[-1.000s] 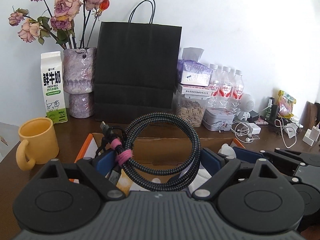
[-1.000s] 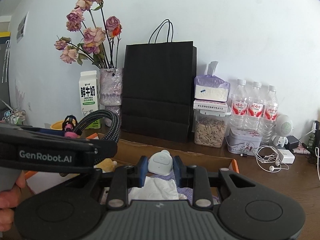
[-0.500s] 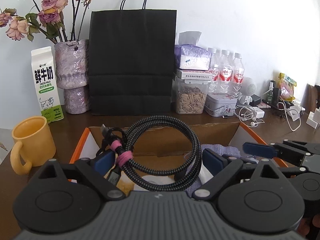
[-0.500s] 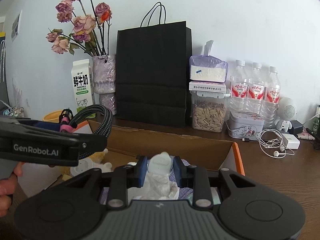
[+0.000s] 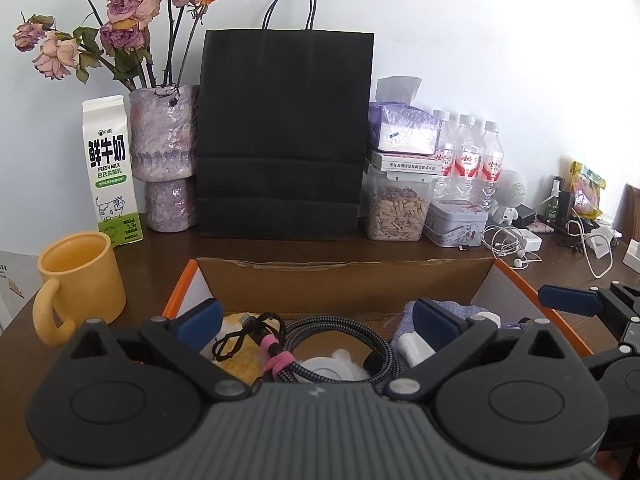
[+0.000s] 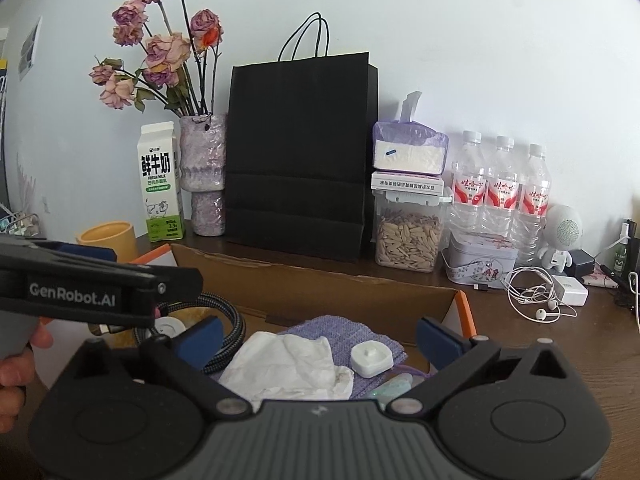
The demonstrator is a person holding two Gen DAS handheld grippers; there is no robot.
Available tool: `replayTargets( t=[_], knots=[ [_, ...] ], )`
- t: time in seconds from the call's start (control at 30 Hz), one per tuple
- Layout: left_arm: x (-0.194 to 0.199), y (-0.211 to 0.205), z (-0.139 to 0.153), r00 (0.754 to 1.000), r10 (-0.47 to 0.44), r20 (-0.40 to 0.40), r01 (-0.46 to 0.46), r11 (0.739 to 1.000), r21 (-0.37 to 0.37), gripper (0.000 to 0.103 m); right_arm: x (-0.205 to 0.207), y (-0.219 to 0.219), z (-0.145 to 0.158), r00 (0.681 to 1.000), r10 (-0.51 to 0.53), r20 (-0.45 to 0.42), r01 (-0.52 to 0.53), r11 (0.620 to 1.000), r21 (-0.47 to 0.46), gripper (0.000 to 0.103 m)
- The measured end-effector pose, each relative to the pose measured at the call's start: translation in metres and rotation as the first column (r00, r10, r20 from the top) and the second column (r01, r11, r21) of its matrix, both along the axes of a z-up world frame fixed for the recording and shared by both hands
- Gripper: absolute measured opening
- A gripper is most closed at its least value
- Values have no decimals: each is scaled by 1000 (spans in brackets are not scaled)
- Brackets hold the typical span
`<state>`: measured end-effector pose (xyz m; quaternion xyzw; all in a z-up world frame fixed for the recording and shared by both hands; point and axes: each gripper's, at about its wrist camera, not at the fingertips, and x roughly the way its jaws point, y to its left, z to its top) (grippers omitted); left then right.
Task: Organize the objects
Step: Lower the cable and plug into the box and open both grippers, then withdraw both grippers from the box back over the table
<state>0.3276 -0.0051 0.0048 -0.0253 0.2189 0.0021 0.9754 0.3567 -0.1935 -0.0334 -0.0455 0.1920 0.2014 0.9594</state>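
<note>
Cable [image 5: 340, 344], braided, coiled and bound with a pink strap, lies in the cardboard box [image 5: 344, 280], left half, touching nothing of the tongs. White charger block [image 6: 370, 358] sits on a purple cloth [image 6: 352, 336] in the right half of the box, beside a crumpled white tissue [image 6: 288, 364]. A round white disc [image 5: 324, 368] lies inside the cable coil. Box has orange side edges and stands at the near edge of the table [image 5: 160, 256].

Left tongs [image 5: 316, 320] wide open, empty, fingers either side of the cable above the box. Right tongs [image 6: 318, 334] wide open too, empty, over the cloth and charger block, not touching them. In the right view the left tongs come in from the left side, a hand [image 6: 16, 364] on the handle.

Yellow mug [image 5: 78, 276] just left of the box. Along the far edge of the table, by the wall: milk carton [image 5: 110, 172], vase [image 5: 166, 156] with dried roses, black paper bag [image 5: 284, 136], seed jar [image 5: 398, 208] with tissue pack stacked on top, three water bottles [image 6: 500, 192], tin [image 6: 480, 258]. White earphones [image 6: 536, 296] lie toward the right edge.
</note>
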Motion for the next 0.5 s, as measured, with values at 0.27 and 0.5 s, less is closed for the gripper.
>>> replayTargets(
  t=[0.27, 0.5],
  knots=[
    [-13, -3, 5, 998, -15, 58, 16, 1000, -12, 103, -10, -4, 4, 999, -13, 38, 13, 1000, 4, 103],
    [-31, -3, 5, 997, -17, 81, 18, 1000, -18, 103, -32, -9, 3, 995, -36, 92, 36, 999, 2, 103]
  ],
)
